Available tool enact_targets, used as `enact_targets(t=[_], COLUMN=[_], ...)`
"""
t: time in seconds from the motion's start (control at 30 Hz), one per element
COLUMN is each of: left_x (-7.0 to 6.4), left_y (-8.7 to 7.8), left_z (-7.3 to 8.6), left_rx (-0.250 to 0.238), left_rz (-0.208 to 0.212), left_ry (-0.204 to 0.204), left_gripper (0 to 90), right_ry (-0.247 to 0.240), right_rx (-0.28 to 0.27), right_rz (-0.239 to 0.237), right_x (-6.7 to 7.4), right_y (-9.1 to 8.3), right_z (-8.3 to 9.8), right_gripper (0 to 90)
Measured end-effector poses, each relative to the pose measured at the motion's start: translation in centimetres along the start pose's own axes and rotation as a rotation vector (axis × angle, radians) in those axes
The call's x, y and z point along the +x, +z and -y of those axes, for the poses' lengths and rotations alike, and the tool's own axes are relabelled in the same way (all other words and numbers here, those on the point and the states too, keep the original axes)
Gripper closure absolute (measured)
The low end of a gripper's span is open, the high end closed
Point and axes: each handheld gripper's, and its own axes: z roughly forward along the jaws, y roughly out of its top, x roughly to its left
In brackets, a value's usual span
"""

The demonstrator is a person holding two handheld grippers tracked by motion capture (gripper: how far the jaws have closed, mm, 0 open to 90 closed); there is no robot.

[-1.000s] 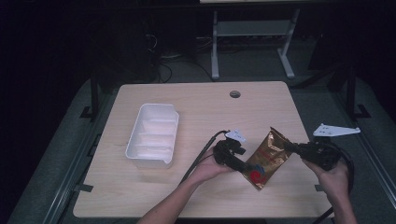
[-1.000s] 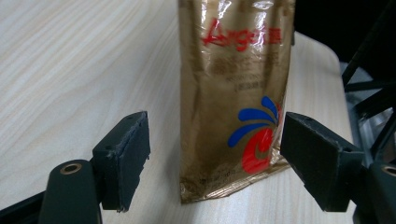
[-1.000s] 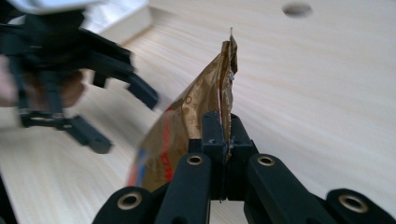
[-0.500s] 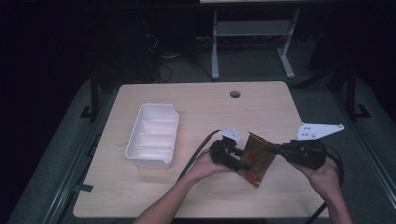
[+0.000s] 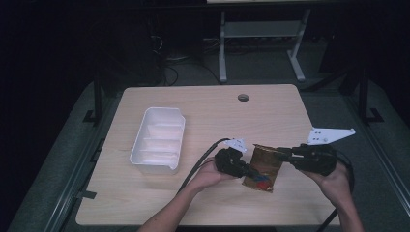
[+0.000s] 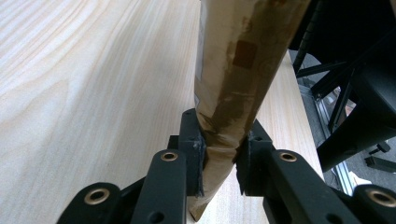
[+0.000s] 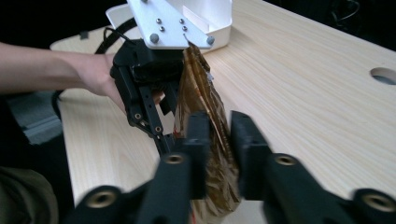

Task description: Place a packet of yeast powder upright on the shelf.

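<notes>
Claws meet on a brown foil pouch [image 5: 263, 168] right of the white tray [image 5: 159, 140]. Left claw [image 6: 219, 156] has just pinched its edge; right claw [image 7: 219, 140], jaws just easing apart, straddles the other edge.

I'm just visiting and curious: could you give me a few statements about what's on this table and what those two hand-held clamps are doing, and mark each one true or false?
1. The left gripper pinches the brown packet. True.
2. The packet lies inside the white tray. False: it is held above the table, well apart from the tray.
3. The right gripper has the packet between its jaws. True; its jaws have just been opening, and the pads look slightly off the foil.
4. The tray is full of food. False: it looks empty.
5. The table has a round hole near its far edge. True.
</notes>
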Motion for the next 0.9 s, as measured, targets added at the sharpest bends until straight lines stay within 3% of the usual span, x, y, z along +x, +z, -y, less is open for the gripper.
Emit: enact_targets(t=[0.03, 0.1, 0.13, 0.17, 0.3, 0.5, 0.57, 0.67, 0.77, 0.9], left_x=[0.0, 0.0, 0.0, 0.0, -0.2, -0.5, -0.6, -0.9, -1.6, -1.9], left_y=[0.0, 0.0, 0.0, -0.1, -0.2, -0.5, -0.7, -1.0, -2.0, -2.8], left_z=[0.0, 0.1, 0.1, 0.1, 0.2, 0.3, 0.6, 0.8, 1.0, 1.2], left_rx=[-0.003, -0.005, -0.005, -0.005, -0.007, -0.006, -0.014, -0.013, -0.031, -0.038], left_rz=[0.002, 0.003, 0.003, 0.002, -0.001, -0.014, -0.018, -0.042, -0.091, -0.131], left_ry=[0.001, 0.001, 0.001, -0.002, 0.0, 0.011, 0.003, 0.024, 0.034, 0.051], left_gripper=[74.8, 75.4, 75.4, 75.4, 75.5, 74.5, 71.0, 63.5, 56.5, 49.8], right_ry=[0.0, 0.034, 0.034, 0.069, 0.097, 0.091, 0.088, 0.077, 0.07, 0.056], right_rx=[0.0, -0.001, -0.001, 0.006, 0.024, 0.064, 0.064, 0.069, 0.068, 0.079], right_rz=[0.0, -0.001, -0.001, -0.011, -0.049, -0.07, -0.084, -0.121, -0.136, -0.112], right_x=[0.0, -0.4, -0.4, -0.9, -1.2, -0.9, -0.9, -0.7, -0.5, -0.4], right_y=[0.0, 0.4, 0.4, 0.8, 1.7, 2.8, 2.8, 2.8, 2.7, 2.3], right_z=[0.0, 0.4, 0.4, 0.8, 1.4, 1.5, 1.4, 1.3, 0.9, 0.5], right_gripper=[72.9, 58.4, 58.4, 52.4, 50.5, 67.2, 75.6, 82.6, 85.1, 85.6])
